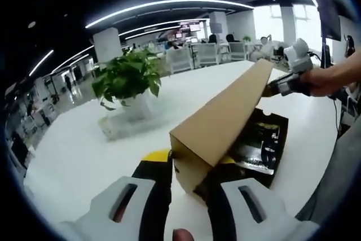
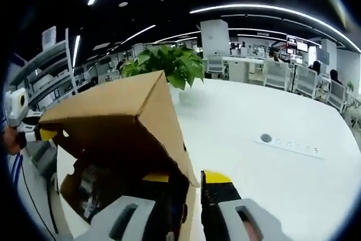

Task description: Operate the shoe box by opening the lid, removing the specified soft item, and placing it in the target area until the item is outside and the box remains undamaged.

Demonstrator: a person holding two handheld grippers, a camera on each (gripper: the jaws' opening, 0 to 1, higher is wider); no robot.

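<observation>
On the white table (image 1: 73,156), both grippers' fingers pinch the raised lid's (image 1: 223,119) end edges.

One shoe box (image 1: 217,122) at centre frame, one potted plant (image 1: 128,77) upper left, two grippers (image 1: 189,187) (image 2: 192,184), one white table (image 1: 84,150)

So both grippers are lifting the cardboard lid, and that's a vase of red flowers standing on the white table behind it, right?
Not flowers: the left gripper view shows a green leafy plant on the table. The rest holds: both grippers, left and right, are at the raised lid.
</observation>
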